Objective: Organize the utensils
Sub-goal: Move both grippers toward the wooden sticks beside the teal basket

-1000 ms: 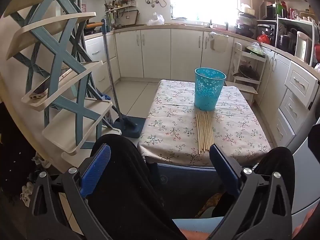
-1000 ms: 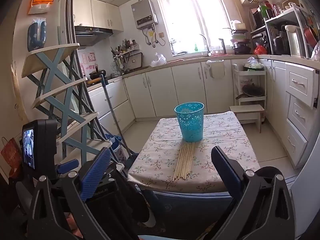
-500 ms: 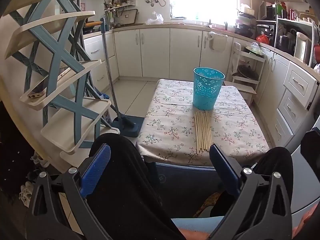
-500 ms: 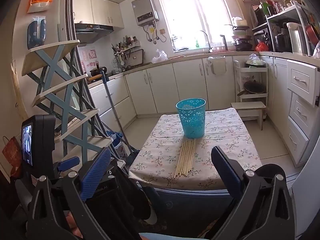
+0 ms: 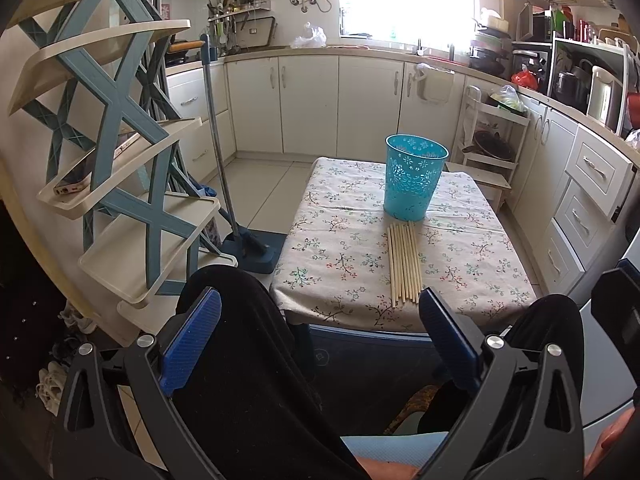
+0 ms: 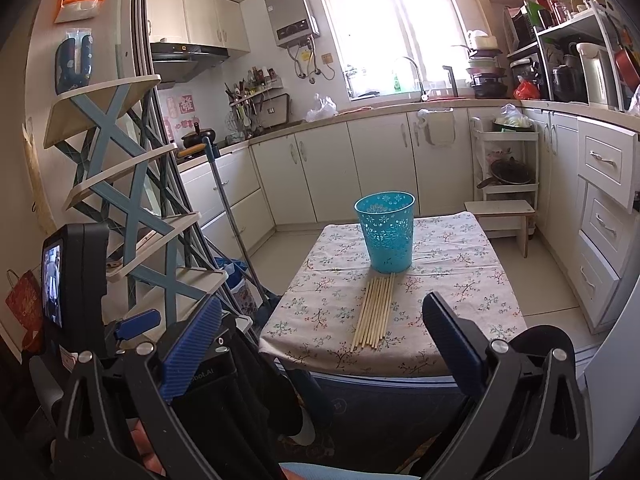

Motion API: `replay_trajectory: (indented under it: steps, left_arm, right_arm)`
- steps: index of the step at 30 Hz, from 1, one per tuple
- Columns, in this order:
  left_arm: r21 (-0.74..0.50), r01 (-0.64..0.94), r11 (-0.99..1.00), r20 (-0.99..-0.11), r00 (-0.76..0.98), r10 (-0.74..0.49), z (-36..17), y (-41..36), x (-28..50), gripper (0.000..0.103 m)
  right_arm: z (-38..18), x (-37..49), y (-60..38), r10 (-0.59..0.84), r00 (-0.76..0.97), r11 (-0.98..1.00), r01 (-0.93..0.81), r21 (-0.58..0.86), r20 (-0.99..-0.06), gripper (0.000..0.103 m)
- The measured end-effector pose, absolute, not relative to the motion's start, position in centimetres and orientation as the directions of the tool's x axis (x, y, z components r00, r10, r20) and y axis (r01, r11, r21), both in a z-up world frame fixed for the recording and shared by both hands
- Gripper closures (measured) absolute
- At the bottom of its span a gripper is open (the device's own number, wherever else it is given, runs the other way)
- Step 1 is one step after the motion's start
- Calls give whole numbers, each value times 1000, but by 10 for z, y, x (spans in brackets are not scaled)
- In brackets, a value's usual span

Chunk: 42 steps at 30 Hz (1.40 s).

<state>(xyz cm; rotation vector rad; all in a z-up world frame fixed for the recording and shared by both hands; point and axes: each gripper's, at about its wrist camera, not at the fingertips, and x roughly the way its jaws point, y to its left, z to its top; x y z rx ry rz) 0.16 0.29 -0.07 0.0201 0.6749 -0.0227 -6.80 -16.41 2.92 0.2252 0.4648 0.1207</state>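
Several wooden chopsticks (image 5: 405, 263) lie side by side on a small table with a floral cloth (image 5: 340, 256), just in front of an upright teal perforated cup (image 5: 414, 178). Both show in the right wrist view too, the chopsticks (image 6: 374, 310) and the cup (image 6: 386, 236). My left gripper (image 5: 320, 340) is open and empty, held back from the table's near edge above the person's dark-clothed knees. My right gripper (image 6: 320, 344) is open and empty, also short of the table. The left gripper's body (image 6: 76, 280) shows at the left of the right wrist view.
A blue-and-cream shelf rack (image 5: 116, 152) stands at the left, with a phone (image 5: 96, 164) on one shelf. A mop (image 5: 224, 168) leans beside it. White cabinets (image 5: 340, 104) line the back and right. A low stool (image 6: 500, 216) stands behind the table.
Both views have shifted slightly: the table and cup sit a little lower and nearer in frame. Both grippers stay open and empty.
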Motion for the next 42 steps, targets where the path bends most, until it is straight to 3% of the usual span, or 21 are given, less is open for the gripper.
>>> replay_trajectory:
  steps: [29,42]
  left_arm:
    - [4,39,999,-658,753,-27,-10,3,11,8]
    - [32,58,998,-713,700,-18,-38,-10,59,8]
  right_arm:
    - [14,-56,-165,181,860,965,-61,257,-477,6]
    - [-14,-8,-182,161,835,968,-29,250,-526,6]
